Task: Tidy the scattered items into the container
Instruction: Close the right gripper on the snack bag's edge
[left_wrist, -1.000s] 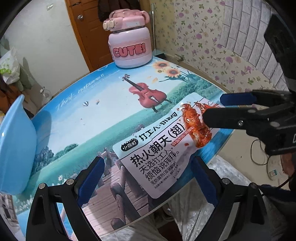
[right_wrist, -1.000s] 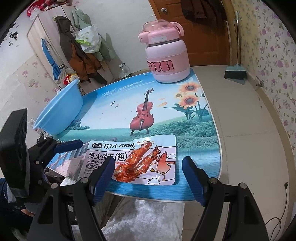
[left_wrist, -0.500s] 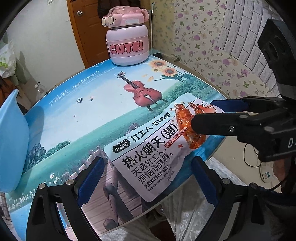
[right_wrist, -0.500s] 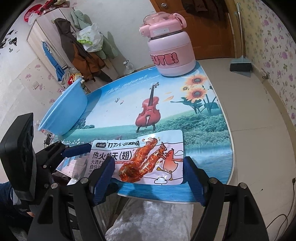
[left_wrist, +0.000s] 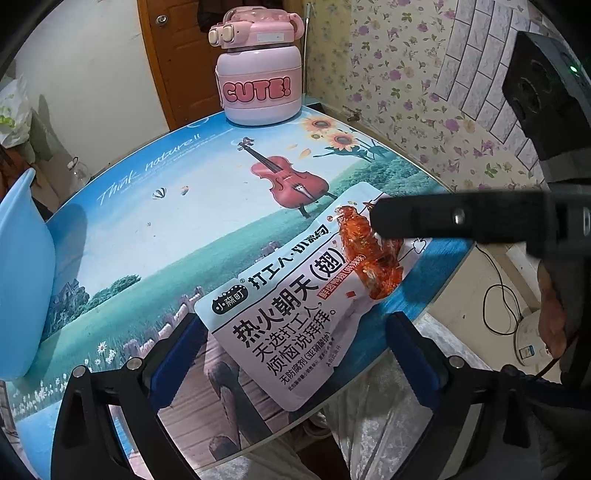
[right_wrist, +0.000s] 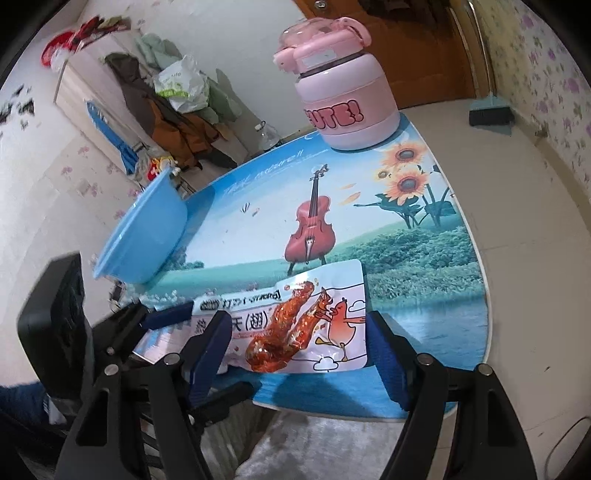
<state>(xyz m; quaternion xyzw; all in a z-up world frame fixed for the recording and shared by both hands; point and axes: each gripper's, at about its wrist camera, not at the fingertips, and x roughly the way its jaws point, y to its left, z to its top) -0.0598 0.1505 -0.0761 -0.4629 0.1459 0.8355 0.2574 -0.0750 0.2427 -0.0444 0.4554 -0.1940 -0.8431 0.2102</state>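
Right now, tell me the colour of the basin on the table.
Light blue plastic basin; the right wrist view shows it best, at the table's left edge.

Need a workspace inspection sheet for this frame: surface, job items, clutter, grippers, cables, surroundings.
Surface: round table with violin-and-sunflower print.
Job's things: snack packet flat at the near edge, corner overhanging; blue basin at the far left edge.
Clutter: pink CUTE! jug upright at the far side.
Grippers: left gripper open, straddling the packet; right gripper open over its picture end.
Cables: black cord and power strip on the floor.
Surroundings: door, floral wallpaper, broom, clothes pile.
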